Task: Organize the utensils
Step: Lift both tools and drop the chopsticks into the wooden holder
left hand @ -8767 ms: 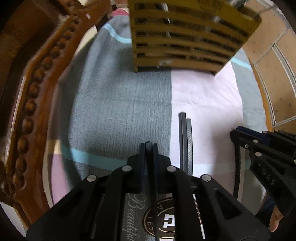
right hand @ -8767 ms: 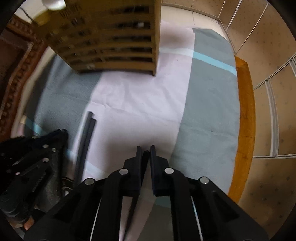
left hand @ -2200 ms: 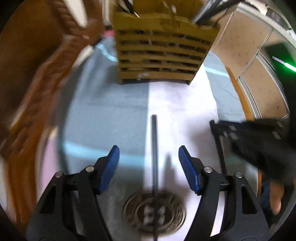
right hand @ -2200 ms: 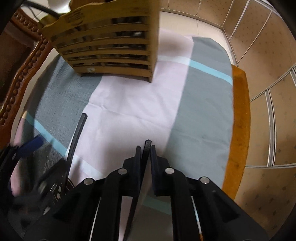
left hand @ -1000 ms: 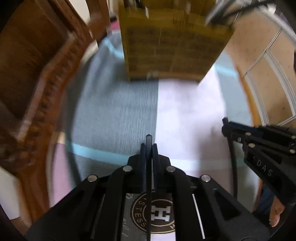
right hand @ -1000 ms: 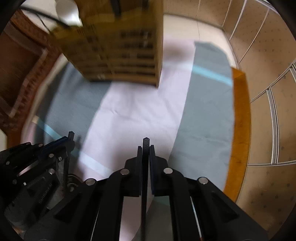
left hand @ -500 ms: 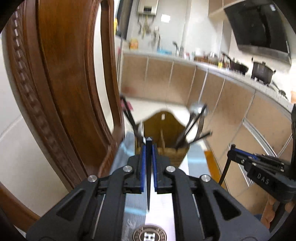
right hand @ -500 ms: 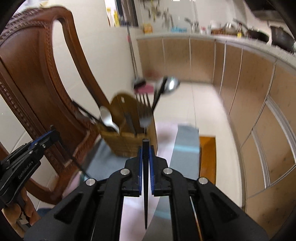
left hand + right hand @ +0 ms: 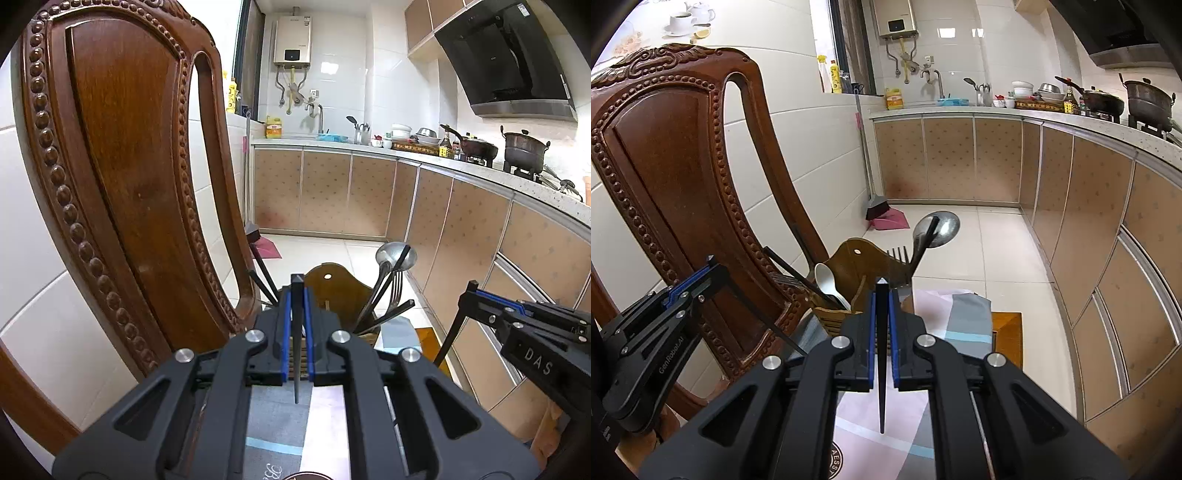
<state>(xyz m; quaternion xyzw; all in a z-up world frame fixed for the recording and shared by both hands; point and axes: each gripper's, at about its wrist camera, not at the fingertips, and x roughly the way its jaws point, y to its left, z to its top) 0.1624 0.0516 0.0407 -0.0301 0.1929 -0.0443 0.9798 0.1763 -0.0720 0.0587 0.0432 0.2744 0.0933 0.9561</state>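
My left gripper [image 9: 296, 295] is shut on a black chopstick [image 9: 296, 343], held upright, tip down. My right gripper [image 9: 881, 295] is shut on a second black chopstick [image 9: 881, 354], also upright. Both are raised above the table, in front of the wooden utensil holder [image 9: 341, 288], which also shows in the right wrist view [image 9: 857, 269]. The holder has chopsticks, a fork [image 9: 899, 258], a ladle [image 9: 936, 227] and a white spoon [image 9: 825, 278] in it. The right gripper shows at the right of the left view [image 9: 524, 325]; the left gripper shows at the left of the right view [image 9: 665, 325].
A carved wooden chair back [image 9: 676, 166] stands close on the left, beside the holder. The striped tablecloth [image 9: 960, 317] covers the table below. Kitchen cabinets [image 9: 1089, 206] and tiled floor lie beyond the table's far edge.
Both grippers hold steady with their chopsticks upright. The views have sharpened and shifted only slightly since half a second ago; a second ago both pointed down at the cloth.
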